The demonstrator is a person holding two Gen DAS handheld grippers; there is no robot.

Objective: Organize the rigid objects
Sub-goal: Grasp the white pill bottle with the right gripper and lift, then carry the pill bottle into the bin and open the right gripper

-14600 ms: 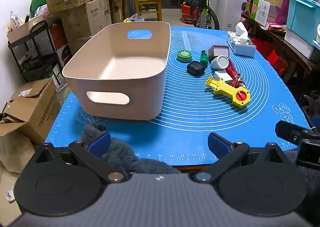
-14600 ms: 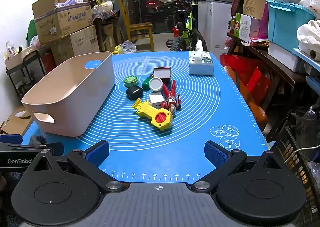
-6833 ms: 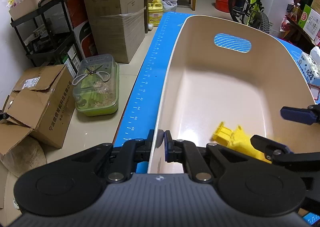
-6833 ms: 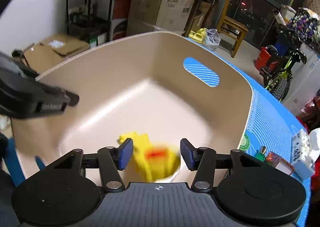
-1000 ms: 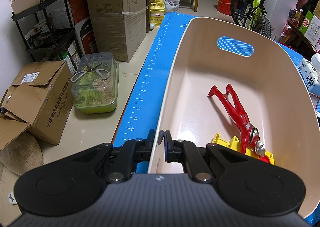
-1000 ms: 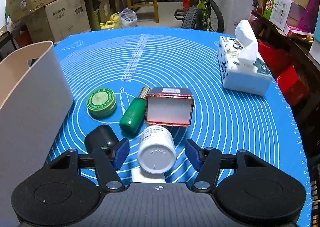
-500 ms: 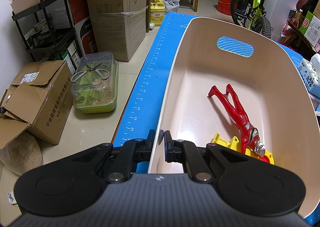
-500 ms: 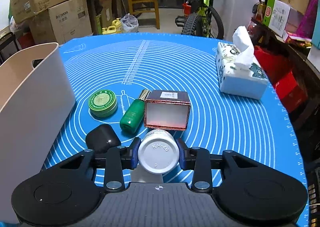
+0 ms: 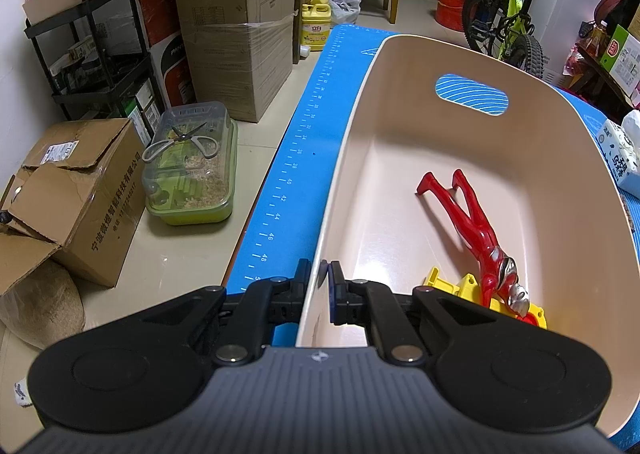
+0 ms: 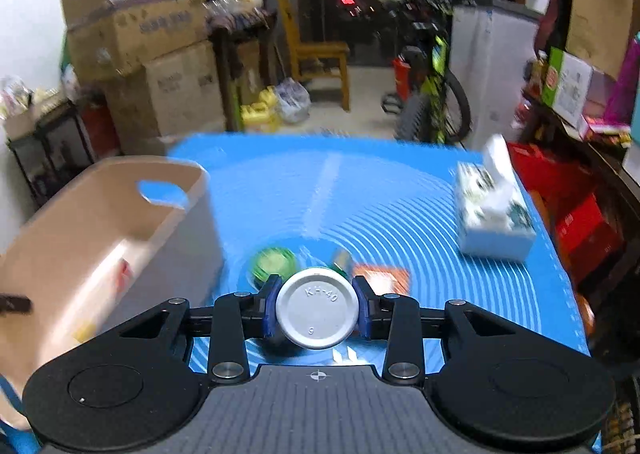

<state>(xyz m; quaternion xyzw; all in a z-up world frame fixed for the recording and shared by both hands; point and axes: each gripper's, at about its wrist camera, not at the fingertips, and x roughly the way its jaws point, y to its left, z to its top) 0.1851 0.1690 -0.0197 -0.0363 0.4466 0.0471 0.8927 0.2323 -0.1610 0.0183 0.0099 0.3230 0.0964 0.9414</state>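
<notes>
2 tongs grip: left tongs [image 9: 323, 282] pinch bin [image 9: 568, 125] rim; right tongs [image 10: 317, 308] clamp white jar [image 10: 317, 308] (above open mat [image 10: 360, 193]).

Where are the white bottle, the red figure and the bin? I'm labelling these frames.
white bottle [image 10: 317, 308]: right wrist view, its round base.
red figure [image 9: 476, 230]: left wrist view, its torso.
bin [image 9: 404, 41]: left wrist view, far rim.

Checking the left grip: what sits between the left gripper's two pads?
In the left wrist view, the bin's near wall sits between the pads of the left gripper, which is clamped shut on it.
</notes>
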